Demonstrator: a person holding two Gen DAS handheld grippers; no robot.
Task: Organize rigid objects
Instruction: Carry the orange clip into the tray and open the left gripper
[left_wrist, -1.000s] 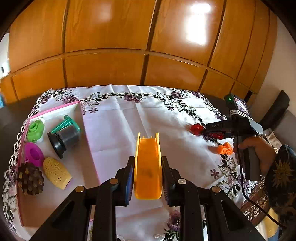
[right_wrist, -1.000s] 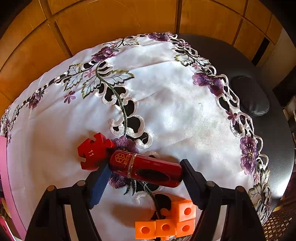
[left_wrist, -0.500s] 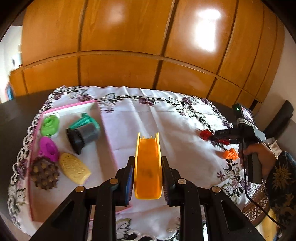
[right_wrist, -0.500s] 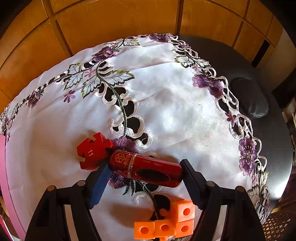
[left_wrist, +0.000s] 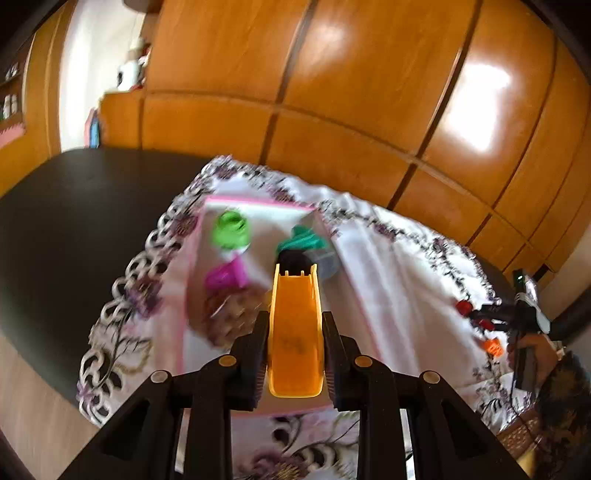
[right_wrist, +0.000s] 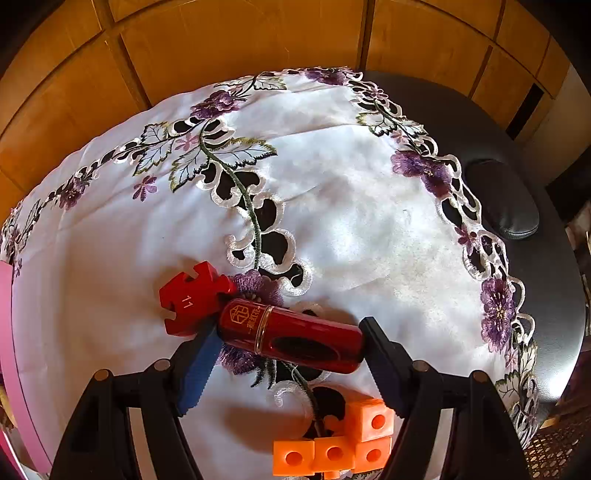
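My left gripper (left_wrist: 295, 332) is shut on an orange slide-shaped piece (left_wrist: 294, 332) and holds it above the pink-rimmed tray (left_wrist: 258, 201). The tray holds a green piece (left_wrist: 231, 229), a teal piece (left_wrist: 304, 240), a magenta piece (left_wrist: 225, 277), a dark cup and a brown cone; all are blurred. My right gripper (right_wrist: 288, 341) has its jaws against both ends of a red cylinder (right_wrist: 291, 339) lying on the white cloth (right_wrist: 332, 206). A red puzzle block (right_wrist: 192, 297) touches the cylinder's left end. Orange cubes (right_wrist: 332, 443) lie just in front.
The embroidered cloth covers a dark table (left_wrist: 66, 221) with bare surface to the left. A wooden panelled wall (left_wrist: 332, 92) stands behind. A black pad (right_wrist: 506, 199) lies on the table at the right. The right gripper and hand show in the left view (left_wrist: 524, 325).
My left gripper has swung left with the orange piece, so the tray now lies straight ahead under it. The right gripper and red cylinder have not moved.
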